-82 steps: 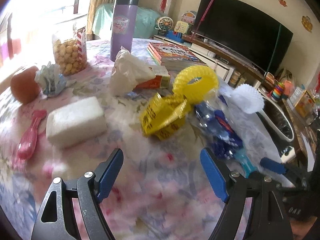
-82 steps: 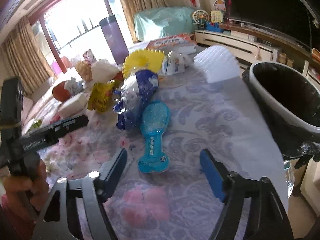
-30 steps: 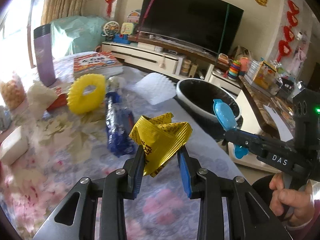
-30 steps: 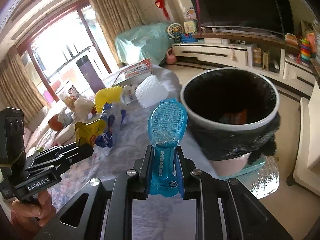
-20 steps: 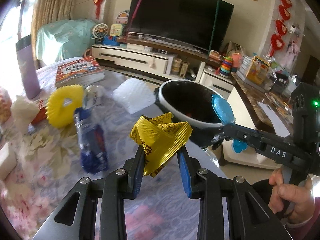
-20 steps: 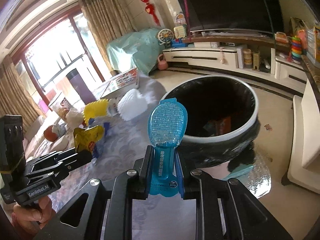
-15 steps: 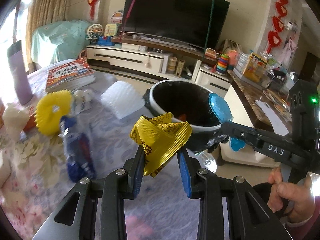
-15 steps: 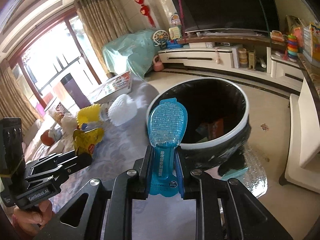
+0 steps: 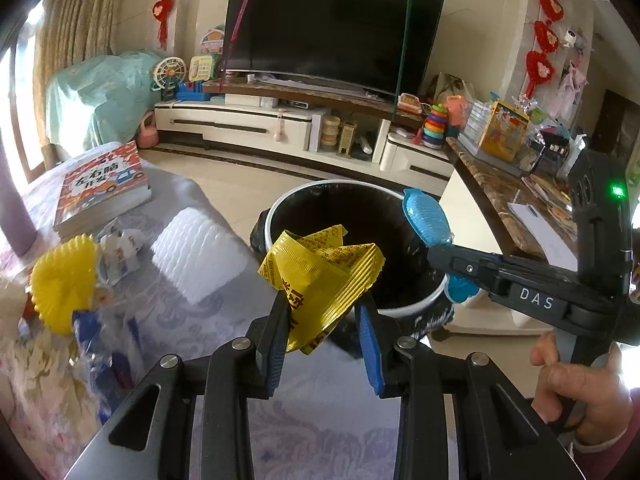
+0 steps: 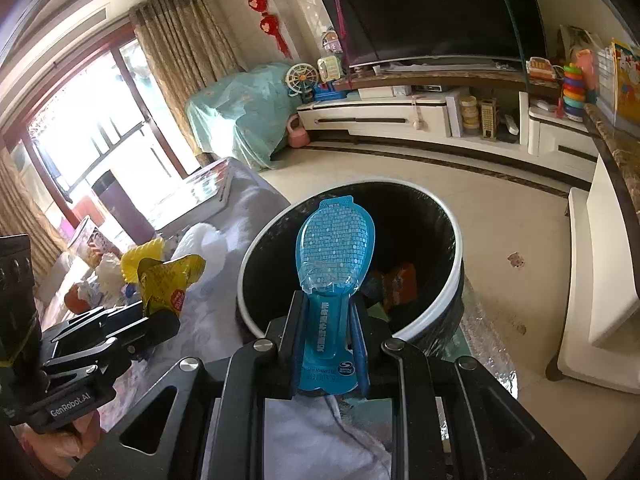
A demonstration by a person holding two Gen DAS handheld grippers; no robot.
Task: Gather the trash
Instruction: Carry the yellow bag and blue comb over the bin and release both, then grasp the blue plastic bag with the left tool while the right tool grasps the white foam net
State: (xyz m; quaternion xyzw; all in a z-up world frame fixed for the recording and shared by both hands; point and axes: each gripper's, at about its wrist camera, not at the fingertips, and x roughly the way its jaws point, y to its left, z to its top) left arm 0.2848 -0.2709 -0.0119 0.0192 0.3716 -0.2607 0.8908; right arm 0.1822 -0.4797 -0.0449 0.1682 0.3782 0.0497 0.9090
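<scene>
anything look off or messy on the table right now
Yes: loose litter sits on the floral-cloth table: a crumpled white wrapper beside a yellow frilled ring and a blue plastic wrapper, none yet binned.

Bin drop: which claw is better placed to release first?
Right. The right claw holds the blue blister pack over the bin opening. The left claw's yellow wrapper looks short of the near rim.

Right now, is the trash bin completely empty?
No: in the right wrist view, orange and blue wrappers lie at the bottom of the trash bin, behind the blue package in the right gripper.
</scene>
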